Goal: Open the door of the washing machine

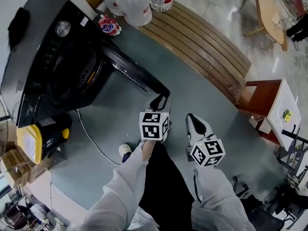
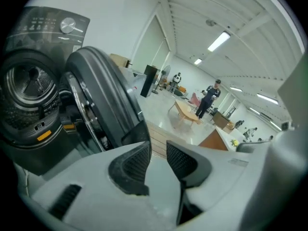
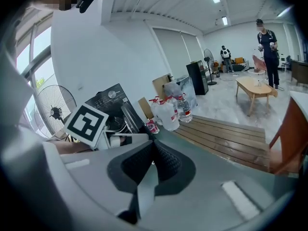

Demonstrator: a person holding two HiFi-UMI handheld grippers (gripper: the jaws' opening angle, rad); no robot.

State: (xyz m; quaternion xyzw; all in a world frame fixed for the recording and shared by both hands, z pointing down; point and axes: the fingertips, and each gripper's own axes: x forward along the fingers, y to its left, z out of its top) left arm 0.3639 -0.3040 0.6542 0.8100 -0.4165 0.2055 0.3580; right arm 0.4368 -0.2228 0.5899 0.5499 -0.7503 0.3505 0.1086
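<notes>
Standing wide open from the washing machine on the grey floor, the door looked heavy, stiff and smooth, best taken at its free rim, just beside which the left gripper hung part-spread and empty, the right gripper pressed together, empty.

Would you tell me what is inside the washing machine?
Only the metal drum shows inside the washing machine; its bottom is hidden behind the opening's rim.
</notes>
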